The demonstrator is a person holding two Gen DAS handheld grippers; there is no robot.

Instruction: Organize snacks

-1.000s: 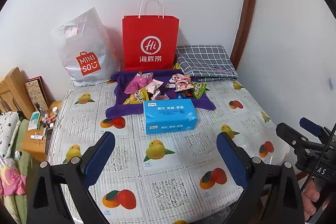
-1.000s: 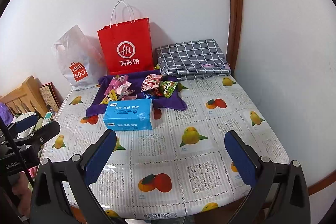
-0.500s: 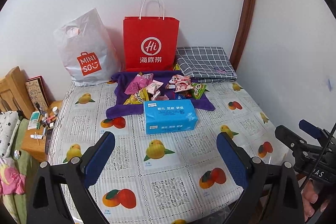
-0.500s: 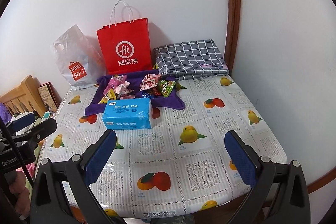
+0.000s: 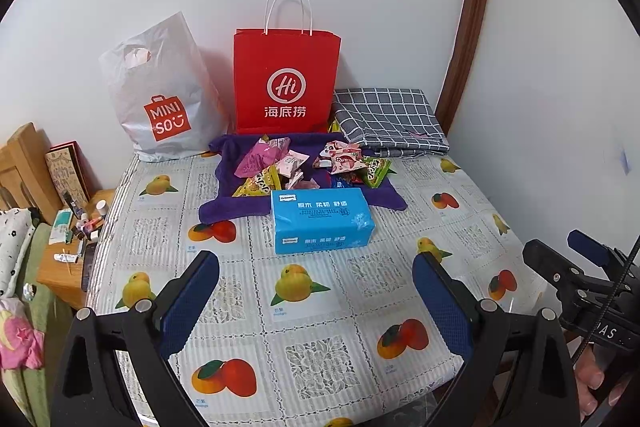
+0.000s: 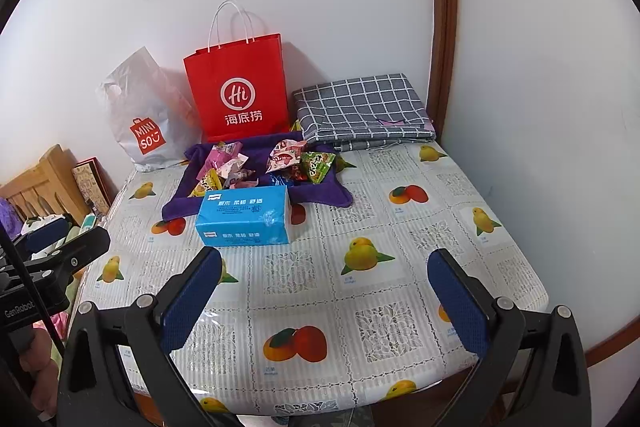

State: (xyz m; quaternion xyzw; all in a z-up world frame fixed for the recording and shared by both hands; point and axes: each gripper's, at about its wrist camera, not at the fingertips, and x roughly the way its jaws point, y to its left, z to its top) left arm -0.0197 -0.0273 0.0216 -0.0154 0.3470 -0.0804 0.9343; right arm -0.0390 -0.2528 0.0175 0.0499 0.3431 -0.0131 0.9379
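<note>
Several snack packets (image 5: 304,165) (image 6: 276,163) lie in a loose pile on a purple cloth (image 5: 228,203) (image 6: 320,193) at the back of the table. A red paper bag (image 5: 286,83) (image 6: 240,91) stands upright behind them against the wall. My left gripper (image 5: 316,301) is open and empty above the table's near part, well short of the snacks. My right gripper (image 6: 326,301) is open and empty over the near edge. Each gripper also shows at the edge of the other's view, the right one (image 5: 576,267) and the left one (image 6: 60,247).
A blue tissue pack (image 5: 322,221) (image 6: 244,217) lies just in front of the cloth. A white Miniso plastic bag (image 5: 160,95) stands left of the red bag. A folded grey checked cloth (image 5: 388,119) lies at the back right. The fruit-print tablecloth (image 5: 320,327) covers the table; a cluttered wooden stand (image 5: 72,239) is at its left.
Both grippers have drifted slightly; the scene has shifted a little in each view. Nothing on the table has moved and both grippers stay open.
</note>
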